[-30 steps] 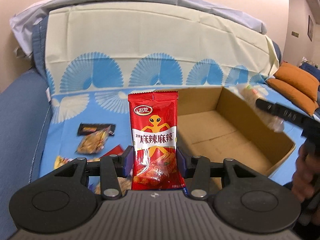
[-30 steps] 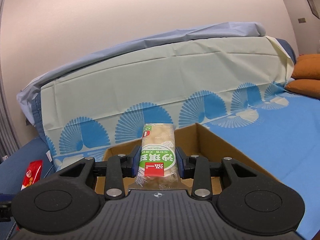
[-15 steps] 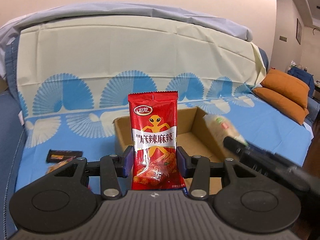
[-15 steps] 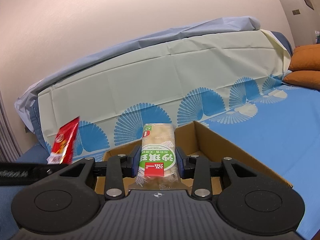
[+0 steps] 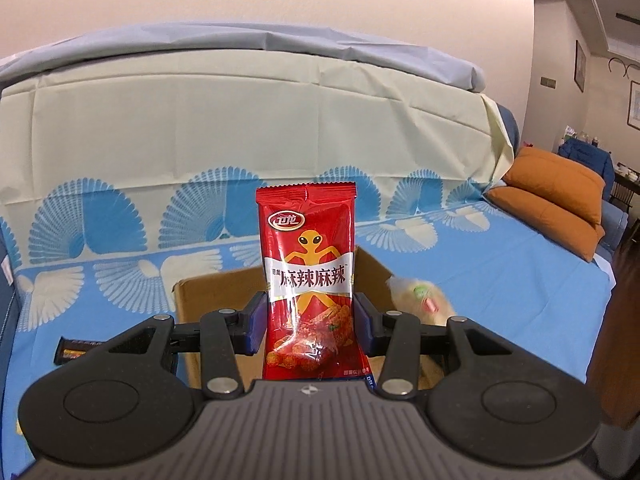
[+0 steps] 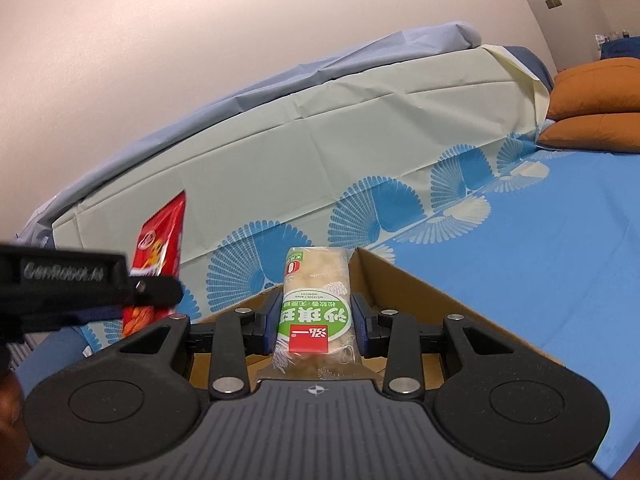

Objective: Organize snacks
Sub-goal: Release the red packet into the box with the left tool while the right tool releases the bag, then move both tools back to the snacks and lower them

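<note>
Cardboard box (image 5: 208, 292) nearer; red packet (image 5: 308, 280) between fingers (image 5: 256, 320).

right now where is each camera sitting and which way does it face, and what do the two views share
Left wrist: sits on the left gripper, facing the sofa back over the cardboard box; its fingers clamp the red snack packet.
Right wrist: sits on the right gripper, facing the same way, tilted; its fingers clamp the green-label packet, with the left gripper at its left edge.
Shared: the box, both packets, the orange cushions.

Black tool (image 5: 309, 320), blue pads (image 5: 256, 322)
</note>
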`<state>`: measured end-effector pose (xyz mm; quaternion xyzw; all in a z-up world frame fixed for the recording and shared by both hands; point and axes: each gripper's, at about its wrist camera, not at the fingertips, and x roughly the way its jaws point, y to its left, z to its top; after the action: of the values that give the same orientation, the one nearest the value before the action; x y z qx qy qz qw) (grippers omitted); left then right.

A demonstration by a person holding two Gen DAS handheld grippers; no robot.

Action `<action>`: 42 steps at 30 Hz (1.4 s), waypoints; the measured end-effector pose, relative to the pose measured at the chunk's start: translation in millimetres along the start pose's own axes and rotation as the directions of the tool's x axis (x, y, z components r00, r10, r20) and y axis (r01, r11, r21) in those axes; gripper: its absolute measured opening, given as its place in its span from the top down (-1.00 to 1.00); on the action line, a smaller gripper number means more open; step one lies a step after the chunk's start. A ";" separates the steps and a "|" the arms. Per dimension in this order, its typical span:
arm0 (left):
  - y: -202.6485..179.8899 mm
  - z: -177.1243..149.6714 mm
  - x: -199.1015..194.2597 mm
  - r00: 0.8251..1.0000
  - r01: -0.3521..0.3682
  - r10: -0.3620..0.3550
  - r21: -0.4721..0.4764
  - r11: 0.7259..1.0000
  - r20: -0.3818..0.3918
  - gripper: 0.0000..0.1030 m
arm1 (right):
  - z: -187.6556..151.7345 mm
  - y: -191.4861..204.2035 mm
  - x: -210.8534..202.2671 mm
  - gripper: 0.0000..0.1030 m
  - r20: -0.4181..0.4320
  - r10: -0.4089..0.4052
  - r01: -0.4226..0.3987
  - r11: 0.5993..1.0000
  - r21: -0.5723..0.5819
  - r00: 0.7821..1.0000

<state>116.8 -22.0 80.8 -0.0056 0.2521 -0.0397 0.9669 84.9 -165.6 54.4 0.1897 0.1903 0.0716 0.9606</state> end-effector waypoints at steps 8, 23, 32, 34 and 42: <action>-7.3 8.5 7.1 1.000 0.015 -0.015 0.003 1.000 0.015 0.04 | 0.8 -0.6 1.2 0.27 -0.001 0.002 -0.002 1.000 0.007 1.000; 12.0 -15.1 -35.3 0.979 -0.029 0.035 -0.035 0.999 0.200 -0.60 | -2.3 5.3 3.6 -0.42 -0.014 -0.007 0.006 1.000 -0.027 1.000; 83.5 -56.2 -79.8 0.994 -0.041 0.050 -0.101 0.994 0.097 0.23 | -7.7 21.4 -1.7 -0.42 -0.021 0.029 -0.032 0.992 -0.119 0.999; 104.9 -66.4 -91.0 0.994 -0.060 0.071 -0.121 0.991 0.087 0.44 | -9.0 25.5 -4.0 -0.36 -0.019 0.034 -0.036 0.989 -0.140 0.999; 196.6 -112.3 -106.5 0.985 -0.169 0.172 -0.131 0.977 0.013 0.64 | -15.6 39.8 -9.6 0.30 -0.043 0.085 -0.091 0.976 -0.195 0.995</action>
<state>-16.0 183.4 28.7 -0.0471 0.2421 0.0598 0.9673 67.4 -125.8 59.9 0.1007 0.1903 0.1358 0.9671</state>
